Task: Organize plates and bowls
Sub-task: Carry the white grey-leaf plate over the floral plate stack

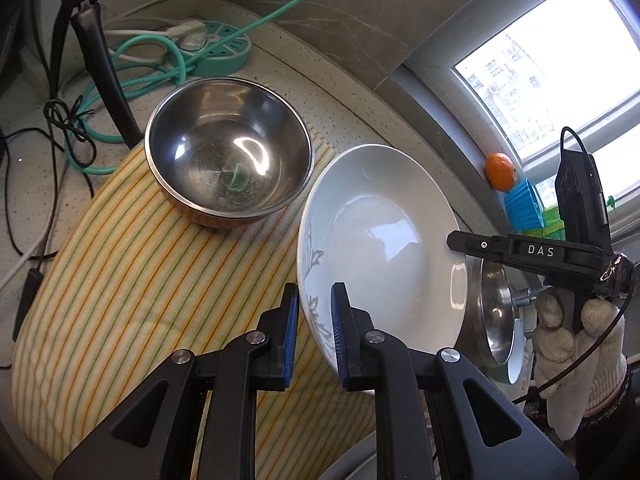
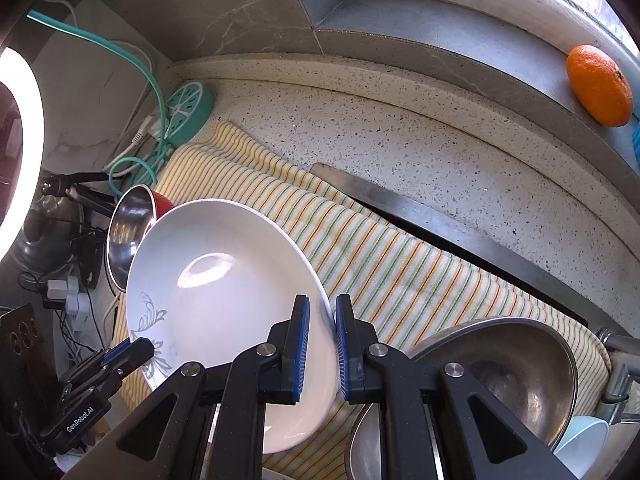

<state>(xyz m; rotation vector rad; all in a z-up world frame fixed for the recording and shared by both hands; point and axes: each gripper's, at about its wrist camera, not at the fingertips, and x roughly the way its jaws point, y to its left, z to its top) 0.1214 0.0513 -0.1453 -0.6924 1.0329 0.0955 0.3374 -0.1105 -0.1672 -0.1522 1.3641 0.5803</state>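
A white plate (image 1: 380, 240) with a grey leaf pattern hangs tilted above the striped cloth (image 1: 140, 280), held from two sides. My left gripper (image 1: 314, 300) is shut on its patterned rim. My right gripper (image 2: 322, 312) is shut on the opposite rim of the same plate (image 2: 224, 280). In the left wrist view the right gripper (image 1: 456, 240) reaches the plate's far edge, carried by a gloved hand (image 1: 576, 344). The left gripper (image 2: 140, 350) shows at the plate's lower left in the right wrist view. A steel bowl (image 1: 228, 152) with a red outside stands on the cloth just behind the plate.
Steel bowls (image 2: 500, 360) and a pale blue bowl (image 2: 584, 440) lie in the sink at the right. A teal power strip (image 1: 224, 46) with cables and a black tripod leg (image 1: 104, 68) stand behind the cloth. An orange (image 2: 599, 85) rests on the window sill.
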